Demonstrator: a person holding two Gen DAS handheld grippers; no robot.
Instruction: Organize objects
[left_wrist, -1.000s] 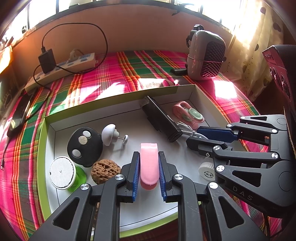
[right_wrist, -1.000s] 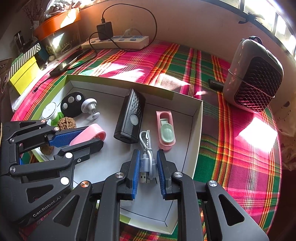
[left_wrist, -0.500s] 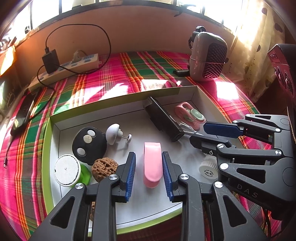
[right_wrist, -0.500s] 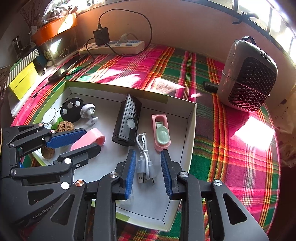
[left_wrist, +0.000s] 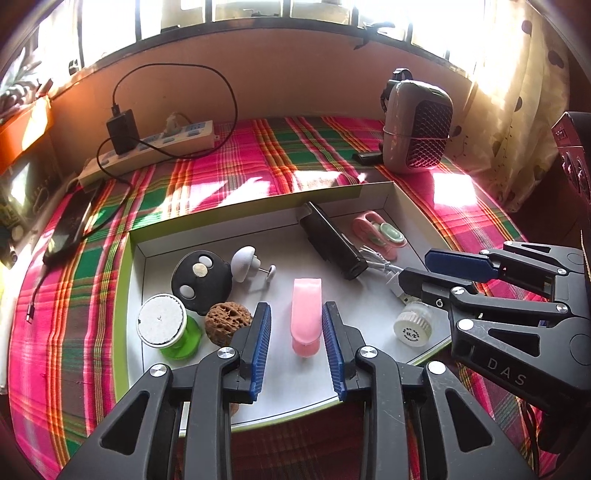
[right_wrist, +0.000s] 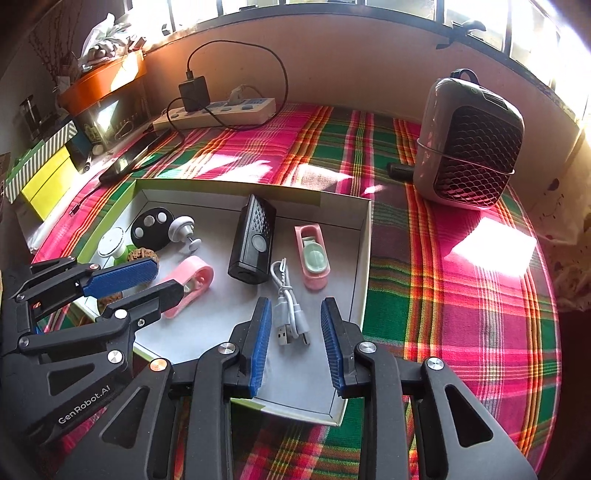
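A white box (left_wrist: 369, 188) with a green rim lies on a plaid cloth. On its floor a pink clip-like piece (left_wrist: 306, 317) lies between the pads of my left gripper (left_wrist: 296, 308), which is open and apart from it. A coiled white USB cable (right_wrist: 290, 314) lies loose between the fingers of my right gripper (right_wrist: 295, 302), also open. The box also holds a black device (right_wrist: 253, 240), a pink-and-green item (right_wrist: 314, 256), a black disc (left_wrist: 201, 280), a white knob (left_wrist: 245, 262), a walnut (left_wrist: 227, 319), a green bottle (left_wrist: 166, 326) and a small white cap (left_wrist: 413, 326).
Behind the box on the cloth stand a grey fan heater (right_wrist: 469, 144) at the right and a power strip (right_wrist: 218, 110) with a black charger at the back. A phone (left_wrist: 68, 225) lies at the left. Striped and yellow boxes (right_wrist: 40, 173) sit at the far left.
Both grippers opened. The left let go of the pink piece and the right let go of the white cable; both things now lie on the box floor. Both hands drew back slightly.
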